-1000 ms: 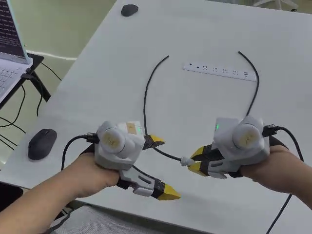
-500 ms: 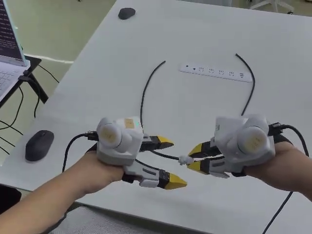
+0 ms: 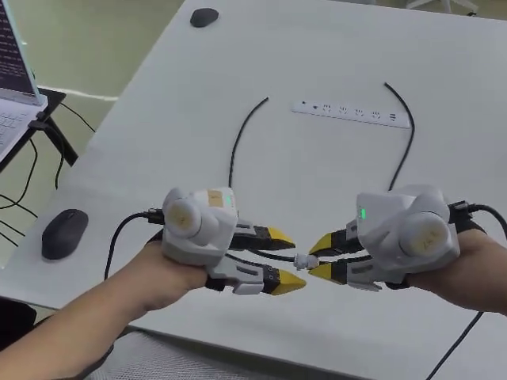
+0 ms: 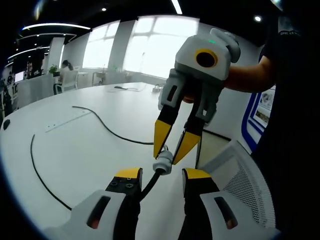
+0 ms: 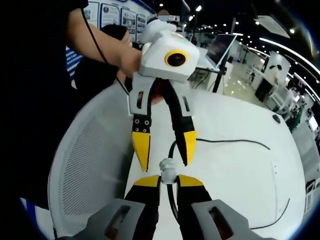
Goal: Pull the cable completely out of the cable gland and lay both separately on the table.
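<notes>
My right tool (image 5: 169,181) is clamped on the white cable gland (image 5: 168,169). My left tool (image 4: 161,175) is apart, with the black cable (image 4: 150,184) between its jaws.

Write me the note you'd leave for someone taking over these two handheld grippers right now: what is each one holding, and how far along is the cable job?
Left gripper: open, with its jaws on either side of the black cable just behind the gland, not clamped.
Right gripper: shut, its tips pinching the white cable gland above the table.
Cable: threaded through the gland, with its long end trailing across the table.
Done: the gland is gripped and the grippers face each other tip to tip.
Left: probably close the left gripper on the cable, pull it fully out, then lay cable and gland down separately.
</notes>
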Demonstrator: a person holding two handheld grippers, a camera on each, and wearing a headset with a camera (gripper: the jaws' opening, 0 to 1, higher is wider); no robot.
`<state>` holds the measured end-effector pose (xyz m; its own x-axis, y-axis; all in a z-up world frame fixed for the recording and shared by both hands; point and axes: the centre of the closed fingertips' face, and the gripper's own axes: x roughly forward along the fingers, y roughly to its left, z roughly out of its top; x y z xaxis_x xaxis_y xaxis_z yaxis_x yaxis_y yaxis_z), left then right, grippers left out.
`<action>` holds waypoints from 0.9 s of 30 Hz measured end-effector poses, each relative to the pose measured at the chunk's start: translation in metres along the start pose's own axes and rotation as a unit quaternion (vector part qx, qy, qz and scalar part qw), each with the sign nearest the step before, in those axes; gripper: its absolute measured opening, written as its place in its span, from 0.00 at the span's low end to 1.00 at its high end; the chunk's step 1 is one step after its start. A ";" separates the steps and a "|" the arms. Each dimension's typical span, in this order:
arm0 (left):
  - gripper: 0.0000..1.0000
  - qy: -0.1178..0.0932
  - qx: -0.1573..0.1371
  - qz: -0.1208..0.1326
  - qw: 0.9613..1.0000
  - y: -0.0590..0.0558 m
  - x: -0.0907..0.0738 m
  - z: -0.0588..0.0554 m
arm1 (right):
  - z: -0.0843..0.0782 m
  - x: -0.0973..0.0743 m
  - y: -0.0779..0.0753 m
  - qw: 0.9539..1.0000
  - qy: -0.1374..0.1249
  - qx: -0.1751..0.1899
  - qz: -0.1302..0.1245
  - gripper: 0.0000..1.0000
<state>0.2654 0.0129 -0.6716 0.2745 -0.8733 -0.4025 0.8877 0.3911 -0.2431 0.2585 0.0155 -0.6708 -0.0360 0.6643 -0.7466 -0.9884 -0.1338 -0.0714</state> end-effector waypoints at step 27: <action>0.16 -0.001 0.021 -0.024 0.999 -0.008 0.005 0.000 | -0.007 -0.001 0.007 1.000 -0.011 0.000 0.027 0.07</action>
<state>0.2600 0.0052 -0.6718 0.2323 -0.8912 -0.3896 0.9145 0.3365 -0.2246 0.2524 0.0087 -0.6750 -0.0932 0.6720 -0.7347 -0.9848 -0.1709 -0.0314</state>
